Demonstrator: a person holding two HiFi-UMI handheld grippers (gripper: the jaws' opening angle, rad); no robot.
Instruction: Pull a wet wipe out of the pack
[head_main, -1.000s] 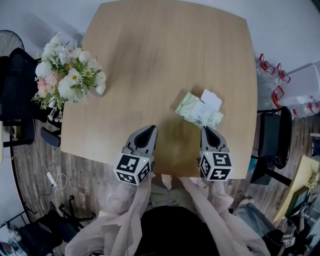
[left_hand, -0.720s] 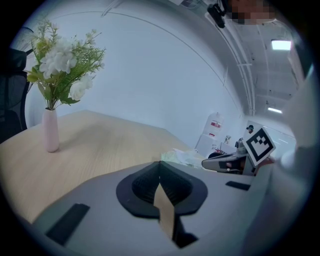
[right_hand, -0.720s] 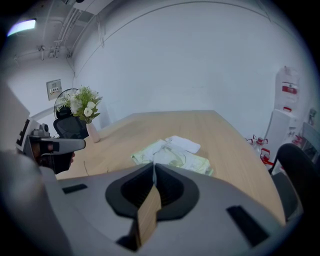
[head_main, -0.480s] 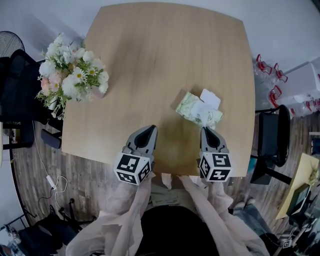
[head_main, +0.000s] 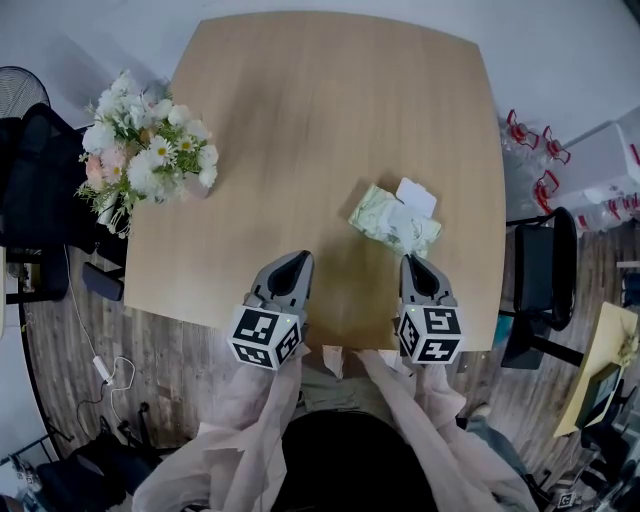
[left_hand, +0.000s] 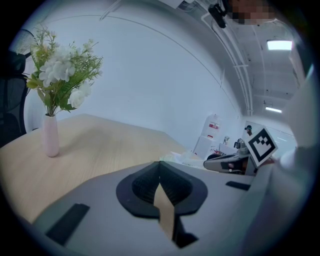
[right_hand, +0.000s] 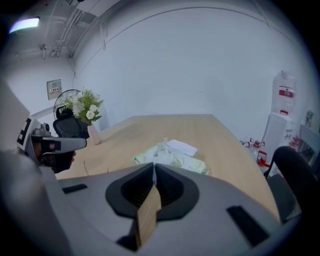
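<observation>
Head view shows the two tools side by side above the near edge of the desk, each held by an arm in a pale pink sleeve. The left tool has its jaws closed together and nothing is between them; in left gripper view only a thin line is seen where they meet. The right tool is closed in the same way and is also empty.

The tip of the right tool points toward the pack of wet wipes, which lies on the right half of the desk just beyond it, near but not touching. The pack is pale green and lies slanted. Its white lid flap is folded open on the far side, and a bit of crumpled white wipe stands up from the opening. In right gripper view the pack is seen directly above the closed jaws.

Further out, at the left edge of the desk, a pale pink vase with white and pink flowers stands upright, well apart from the pack. Around the desk, on the wooden floor, are a black office chair at the right, a second black chair at the left and a fan.
</observation>
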